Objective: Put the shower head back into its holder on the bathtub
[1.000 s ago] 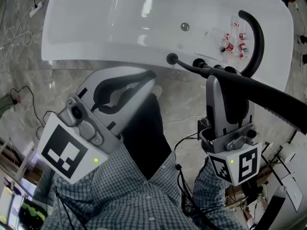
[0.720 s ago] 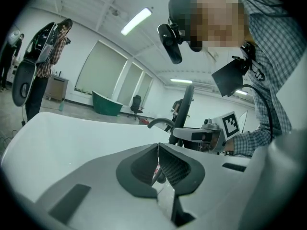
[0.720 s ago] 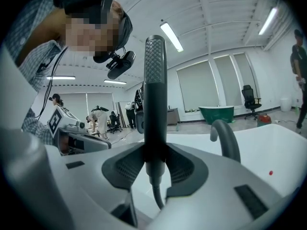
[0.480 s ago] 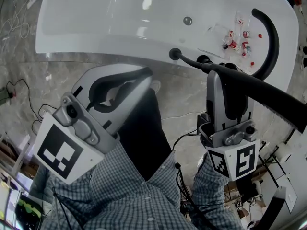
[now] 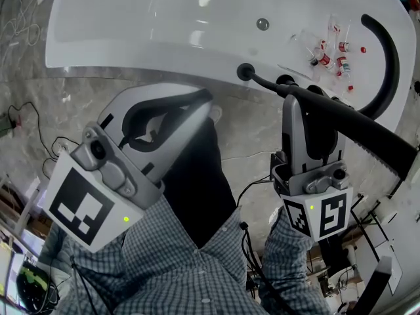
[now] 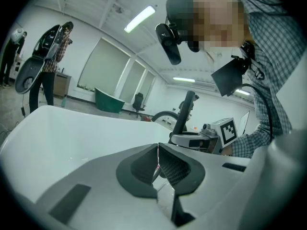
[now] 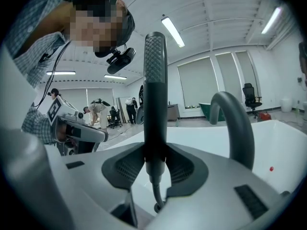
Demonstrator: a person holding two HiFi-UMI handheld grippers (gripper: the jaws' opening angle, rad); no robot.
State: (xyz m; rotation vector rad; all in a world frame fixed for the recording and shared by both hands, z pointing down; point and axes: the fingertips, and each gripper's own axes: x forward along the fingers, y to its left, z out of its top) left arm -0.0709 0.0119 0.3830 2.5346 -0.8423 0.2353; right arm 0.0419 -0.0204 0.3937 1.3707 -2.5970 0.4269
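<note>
The right gripper (image 5: 306,105) has its grey jaws clamped on the shower head (image 5: 367,133), a long, slim, matt black wand. The ribbed dark pads pinch its narrow neck, where a thin black hose (image 5: 266,84) leaves it. From the grip the wand slants off toward four o'clock. In the right gripper view it stands upright between the jaws, its upper end finely knurled. The hose runs toward eleven o'clock to a round black socket (image 5: 246,71) set in the rim of the bathtub (image 5: 131,38). So the wand is out of that fitting, held near the rim on the person's side.

The bathtub is glossy white, smooth and rounded, and fills the twelve o'clock side. A thick black spout (image 5: 388,51) arches like a hook at two o'clock, and in the right gripper view it rises close behind the wand. Dark knobs (image 5: 283,82) sit on the rim between socket and spout. Inside the tub lie a small chrome drain (image 5: 262,23) and a scatter of little clear bottles (image 5: 331,48) with red caps.

The left gripper (image 5: 202,108), at nine o'clock from the right one, has its jaws pressed together with nothing between them. Its tips point at the tub's outer wall. Underfoot is polished grey marble floor (image 5: 52,104), and checked sleeves (image 5: 184,261) show at six o'clock.
</note>
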